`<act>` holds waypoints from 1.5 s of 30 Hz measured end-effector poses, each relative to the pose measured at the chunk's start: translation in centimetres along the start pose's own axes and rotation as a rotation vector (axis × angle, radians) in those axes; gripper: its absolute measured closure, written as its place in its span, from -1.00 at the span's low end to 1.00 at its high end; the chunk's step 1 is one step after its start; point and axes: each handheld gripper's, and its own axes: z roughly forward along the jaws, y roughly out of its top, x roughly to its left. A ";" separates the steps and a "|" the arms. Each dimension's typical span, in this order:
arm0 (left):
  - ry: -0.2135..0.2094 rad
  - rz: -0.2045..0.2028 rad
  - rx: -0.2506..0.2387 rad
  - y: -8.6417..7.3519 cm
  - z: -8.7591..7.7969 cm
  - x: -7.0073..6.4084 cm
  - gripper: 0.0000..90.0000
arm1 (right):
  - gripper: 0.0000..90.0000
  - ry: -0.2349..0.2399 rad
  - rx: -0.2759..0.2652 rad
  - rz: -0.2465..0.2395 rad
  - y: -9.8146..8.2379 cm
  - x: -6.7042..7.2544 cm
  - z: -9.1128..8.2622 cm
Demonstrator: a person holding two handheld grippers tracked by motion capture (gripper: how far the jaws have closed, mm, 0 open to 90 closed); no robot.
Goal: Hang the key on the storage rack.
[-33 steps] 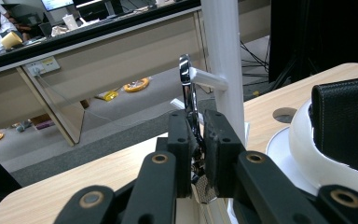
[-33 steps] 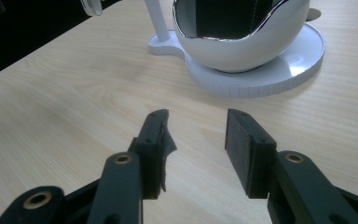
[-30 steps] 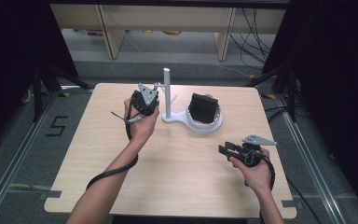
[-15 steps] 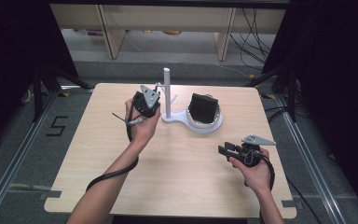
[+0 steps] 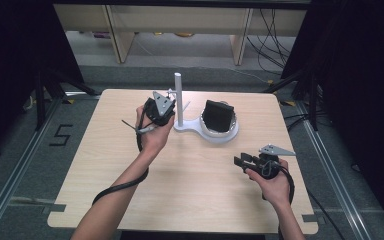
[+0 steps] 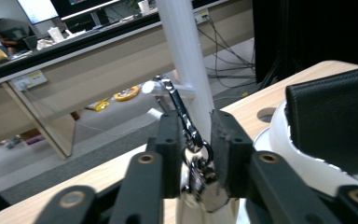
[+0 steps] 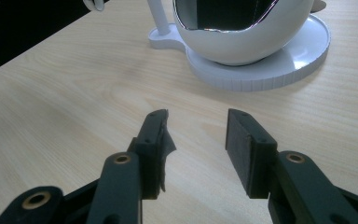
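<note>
A white stand has an upright pole (image 5: 178,95) and a round base carrying a white bowl (image 5: 228,134). A black textured case (image 5: 217,116) stands in that bowl. My left gripper (image 5: 166,111) is raised just left of the pole, shut on a metal key clip (image 6: 192,140). The clip's chain runs up to a short white peg (image 6: 150,87) on the pole (image 6: 186,60). The bowl (image 6: 279,140) and case (image 6: 335,126) sit to the right of the jaws. My right gripper (image 5: 241,161) hovers low over the table's right front. It is open (image 7: 195,135) with nothing between its jaws, facing the bowl (image 7: 242,42).
The light wooden table (image 5: 190,190) has bare surface in front and at the left. Its edges drop to grey floor with black frames and curtains on both sides. Cables trail from both grippers along the person's forearms.
</note>
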 end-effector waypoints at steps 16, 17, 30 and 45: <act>-0.119 -0.062 -0.001 -3.6 -3.7 2.1 0.17 | 0.32 0.004 -0.006 0.048 -0.2 -0.1 -0.2; -0.119 -0.062 -0.001 -3.6 -3.7 2.1 0.13 | 0.32 0.004 -0.006 0.048 -0.2 -0.1 -0.2; -0.106 -0.149 0.049 -13.8 -10.6 5.9 -0.04 | 0.31 -0.008 0.018 0.059 -0.8 -0.2 0.1; -0.056 -0.247 0.040 -18.1 -13.1 6.5 -0.11 | 0.29 0.006 0.039 0.056 -1.3 -0.1 0.4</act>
